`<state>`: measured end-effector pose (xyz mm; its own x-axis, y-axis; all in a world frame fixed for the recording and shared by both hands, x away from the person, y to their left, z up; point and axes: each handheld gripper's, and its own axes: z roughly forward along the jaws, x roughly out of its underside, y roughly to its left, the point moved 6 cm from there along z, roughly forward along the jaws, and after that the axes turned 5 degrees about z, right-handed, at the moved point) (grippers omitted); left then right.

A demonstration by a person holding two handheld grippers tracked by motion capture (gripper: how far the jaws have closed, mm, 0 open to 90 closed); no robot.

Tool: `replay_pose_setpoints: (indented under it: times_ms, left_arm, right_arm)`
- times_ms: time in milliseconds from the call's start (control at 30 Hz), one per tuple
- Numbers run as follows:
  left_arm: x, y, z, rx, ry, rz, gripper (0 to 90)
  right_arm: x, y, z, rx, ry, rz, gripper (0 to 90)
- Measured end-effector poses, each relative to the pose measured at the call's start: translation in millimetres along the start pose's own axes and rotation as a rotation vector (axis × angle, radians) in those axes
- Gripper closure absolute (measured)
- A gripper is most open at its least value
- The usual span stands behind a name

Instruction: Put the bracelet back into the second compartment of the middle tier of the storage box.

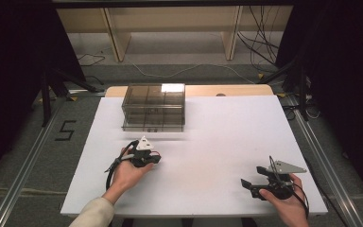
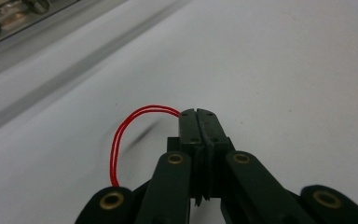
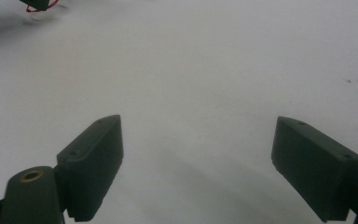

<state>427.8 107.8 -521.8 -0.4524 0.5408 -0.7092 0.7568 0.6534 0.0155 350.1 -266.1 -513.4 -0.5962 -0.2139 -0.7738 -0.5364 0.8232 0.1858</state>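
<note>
On the left of the white table my left gripper lies low over the surface. Its jaws are pressed together. A thin red band curves out from the jaw tips and loops back under the gripper, pinched at the tips. The band shows as a red fleck in the high view. My right gripper rests near the front right corner, jaws wide apart with bare table between them. In its view the left gripper and the red band sit far off at the top left.
A smoky clear plastic organizer box with compartments stands at the back of the table, left of centre; its edge shows at the top left of the left gripper view. Dark stands and cables flank the table on the floor.
</note>
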Motion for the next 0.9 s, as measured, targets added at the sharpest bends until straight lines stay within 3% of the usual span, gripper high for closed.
replay_pose_setpoints:
  times_ms: [900]
  left_arm:
    - [-11.2, 6.1, -11.7, -0.041, -0.049, 0.018, 89.8]
  right_arm:
    - [0.1, -0.2, 0.6, 0.000, 0.002, -0.001, 17.5]
